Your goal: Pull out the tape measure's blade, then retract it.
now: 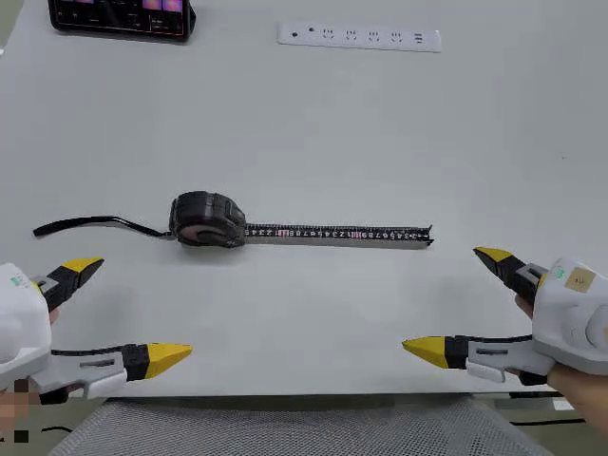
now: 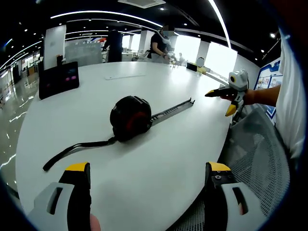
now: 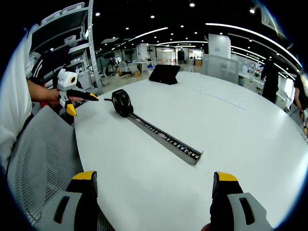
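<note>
1. Hand-held grippers, pair. Your left hand-held gripper [image 1: 141,306] and right hand-held gripper [image 1: 444,298] hung over the near edge, nearest of all. Both were released, with the yellow-tipped jaws spread wide and nothing between them. Each sat well apart from the work.

2. Bench [image 1: 313,123]. White and broad, it carried everything listed below.

3. Tape measure [image 1: 207,220]. The black case lay left of centre on the bench, between your two grippers and beyond them. Its blade [image 1: 337,234] was drawn out flat on the surface. The long axis ran side to side, roughly parallel to the near edge. The blade pointed to your right and ended at the hook [image 1: 428,235], near your right hand-held gripper but not touching it.

4. Dark tablet [image 1: 122,16]. It sat at the far left edge.

5. Power strip [image 1: 359,36]. White, it lay at the far edge.

6. Wrist strap [image 1: 81,224]. It trailed left from the case.

Status: the blade lay out, so the pull looked done and the retraction was the step in hand. By my judgement, your left needed to steady the case. The blade then had to be freed and guided home from the hook end. I could not make out a lock on the case.
</note>
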